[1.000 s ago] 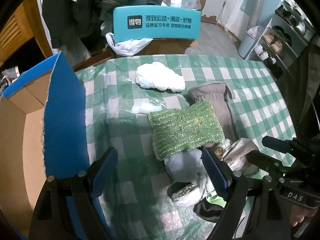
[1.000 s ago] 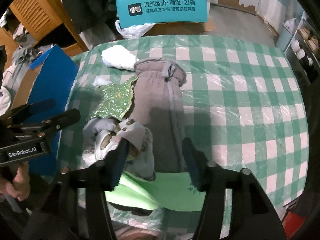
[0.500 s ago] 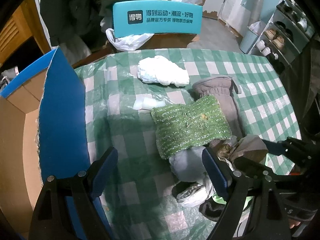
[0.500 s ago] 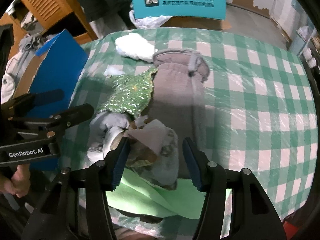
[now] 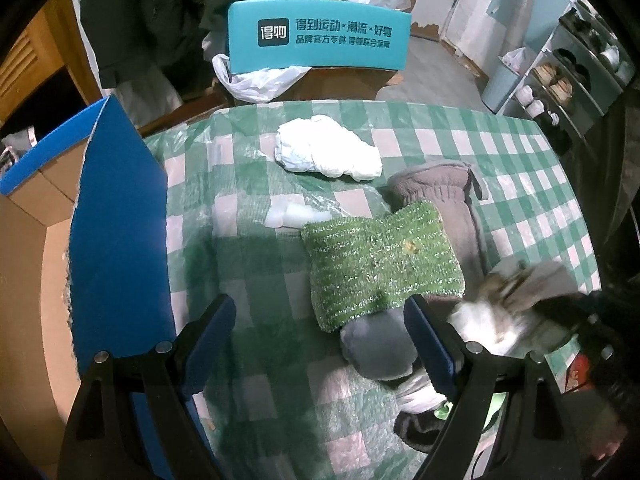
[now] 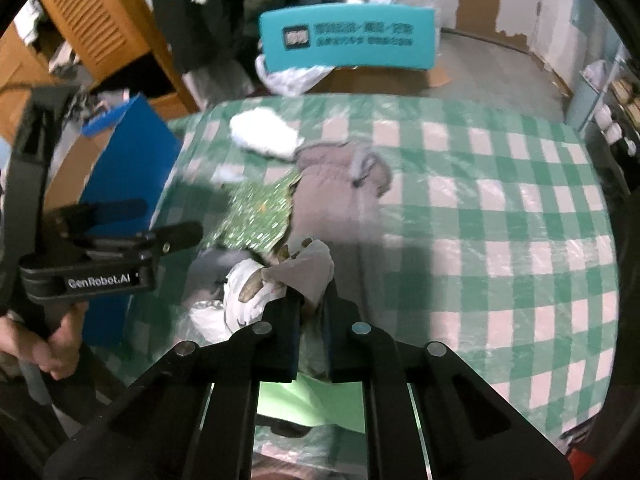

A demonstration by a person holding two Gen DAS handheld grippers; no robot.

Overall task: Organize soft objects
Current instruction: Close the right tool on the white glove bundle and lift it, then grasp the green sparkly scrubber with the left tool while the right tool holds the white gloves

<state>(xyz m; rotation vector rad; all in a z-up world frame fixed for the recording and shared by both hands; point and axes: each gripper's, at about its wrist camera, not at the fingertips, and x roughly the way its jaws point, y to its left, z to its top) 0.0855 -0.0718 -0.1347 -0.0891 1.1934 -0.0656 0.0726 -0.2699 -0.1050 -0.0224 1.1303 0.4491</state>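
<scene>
My right gripper (image 6: 313, 300) has its jaws closing tight on a crumpled grey and white patterned cloth (image 6: 308, 264), which bulges out above the pads; in the left wrist view this cloth (image 5: 520, 292) is a blur at the right. Around it lie a green glittery cloth (image 5: 380, 264), a long brownish-grey knit sleeve (image 5: 440, 188), a white bundle (image 5: 328, 152) and a grey-blue soft lump (image 5: 376, 344). My left gripper (image 5: 318, 312) hangs open over the table with nothing between its fingers, just left of the pile.
An open cardboard box with a blue flap (image 5: 116, 232) stands off the table's left edge. A teal chair back (image 5: 320, 40) is beyond the far edge. The green checked tablecloth (image 6: 500, 220) lies bare at the right. A light green sheet (image 6: 312, 396) lies under my right gripper.
The right gripper's jaws have closed onto the patterned cloth and pulled it up off the pile. The left gripper has stayed open in place.
</scene>
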